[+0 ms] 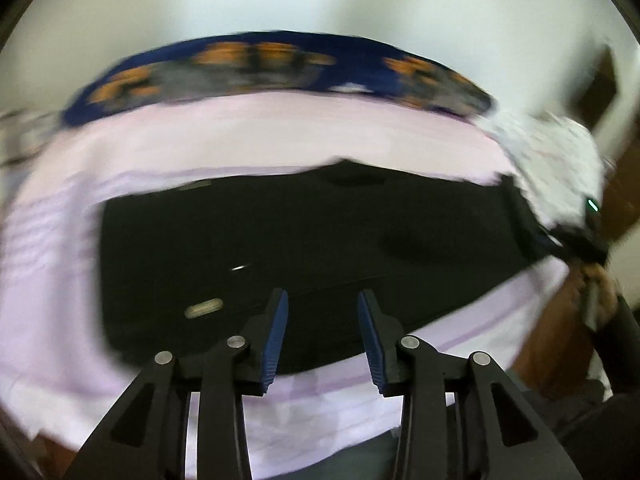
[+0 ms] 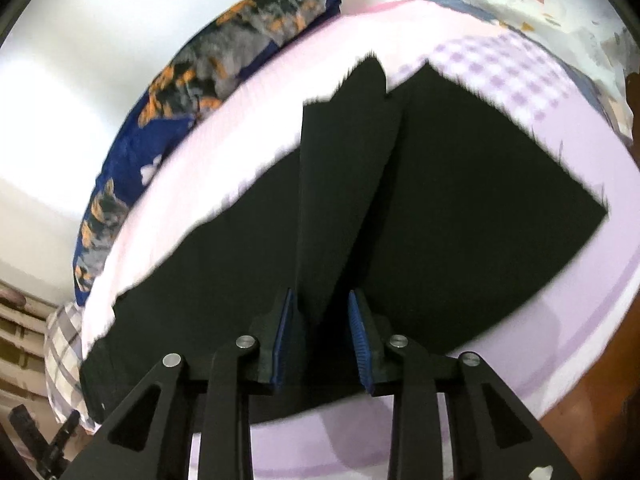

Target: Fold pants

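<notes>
Right gripper (image 2: 320,312): jaws parted a little, a raised ridge of the black pants (image 2: 460,200) standing between the pads, possibly pinched; contact impossible to confirm. Left gripper (image 1: 322,316): spread wide, empty, hovering over the near edge of the same cloth. Beyond both, pants lay flat on the pink bedsheet (image 1: 280,136), long axis crosswise to the left claw, lengthwise away from the right. Right hand judged nearer the fold. Farther off, navy patterned blanket (image 2: 168,92) by the wall.
</notes>
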The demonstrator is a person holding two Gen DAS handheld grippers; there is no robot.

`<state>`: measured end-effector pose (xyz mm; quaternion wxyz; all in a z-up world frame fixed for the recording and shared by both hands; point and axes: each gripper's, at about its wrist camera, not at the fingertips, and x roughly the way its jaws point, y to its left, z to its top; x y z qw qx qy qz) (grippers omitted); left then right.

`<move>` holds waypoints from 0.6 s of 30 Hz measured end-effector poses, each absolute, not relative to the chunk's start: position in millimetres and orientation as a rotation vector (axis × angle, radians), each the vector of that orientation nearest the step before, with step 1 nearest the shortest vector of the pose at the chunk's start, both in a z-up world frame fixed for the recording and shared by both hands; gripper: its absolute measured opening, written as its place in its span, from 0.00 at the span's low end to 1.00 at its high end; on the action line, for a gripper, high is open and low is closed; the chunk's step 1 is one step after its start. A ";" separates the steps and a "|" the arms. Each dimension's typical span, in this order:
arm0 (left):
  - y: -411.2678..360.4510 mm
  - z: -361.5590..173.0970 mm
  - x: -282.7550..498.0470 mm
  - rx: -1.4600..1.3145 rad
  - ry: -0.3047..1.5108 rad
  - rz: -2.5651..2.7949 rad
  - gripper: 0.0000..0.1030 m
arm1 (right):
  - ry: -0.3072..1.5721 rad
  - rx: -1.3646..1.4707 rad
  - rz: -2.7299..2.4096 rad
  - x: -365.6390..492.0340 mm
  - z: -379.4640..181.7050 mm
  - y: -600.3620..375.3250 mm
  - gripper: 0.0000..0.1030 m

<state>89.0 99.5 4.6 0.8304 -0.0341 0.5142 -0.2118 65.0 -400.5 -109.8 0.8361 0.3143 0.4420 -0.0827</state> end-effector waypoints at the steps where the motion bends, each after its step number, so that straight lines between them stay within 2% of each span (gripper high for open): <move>1: 75.0 -2.0 95.9 -0.065 1.104 -0.510 0.37 | 0.931 0.667 -0.171 70.9 -107.5 -406.1 0.27; 10: -77.6 -45.1 112.8 0.010 1.177 -0.819 0.37 | 0.933 0.732 -0.194 106.4 -122.3 -455.8 0.27; 18: -145.8 -69.0 105.1 0.055 1.222 -0.948 0.37 | 0.919 0.717 -0.220 122.0 -117.4 -490.1 0.27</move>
